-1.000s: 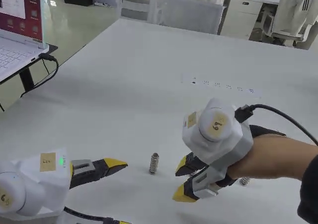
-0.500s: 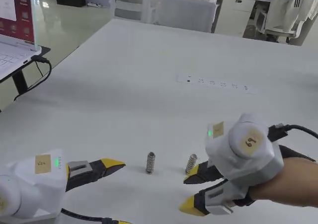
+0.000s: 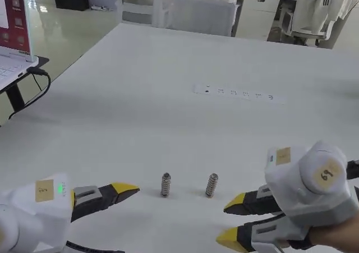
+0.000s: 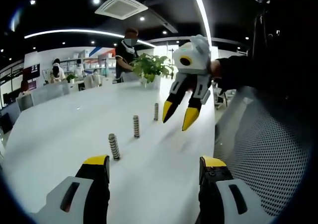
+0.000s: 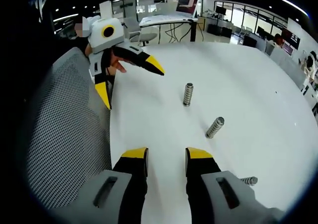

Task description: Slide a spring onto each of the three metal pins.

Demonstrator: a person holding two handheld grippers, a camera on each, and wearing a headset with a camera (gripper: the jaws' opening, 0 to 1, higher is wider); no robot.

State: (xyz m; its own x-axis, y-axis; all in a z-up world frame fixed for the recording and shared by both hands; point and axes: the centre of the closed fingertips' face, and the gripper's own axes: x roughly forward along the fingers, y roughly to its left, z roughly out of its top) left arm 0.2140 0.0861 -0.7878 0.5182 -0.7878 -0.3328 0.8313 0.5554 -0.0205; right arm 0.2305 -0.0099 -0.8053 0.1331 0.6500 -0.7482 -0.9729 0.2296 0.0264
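The left tongs [image 4: 155, 160] and right tongs [image 3: 222, 225] are both spread and empty. Three springs [image 4: 135, 126] stand upright in a row on the desk [image 3: 168, 96], centre-left of the left gripper view. All appear fitted. The tips should keep clear to avoid toppling them.

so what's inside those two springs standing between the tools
Only the coils show on the left spring and the right spring, both standing on the white table. Whatever is inside, a pin or nothing, is covered by the coils.

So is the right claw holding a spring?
No, the right claw is open with nothing in it; the three springs sit on the table.
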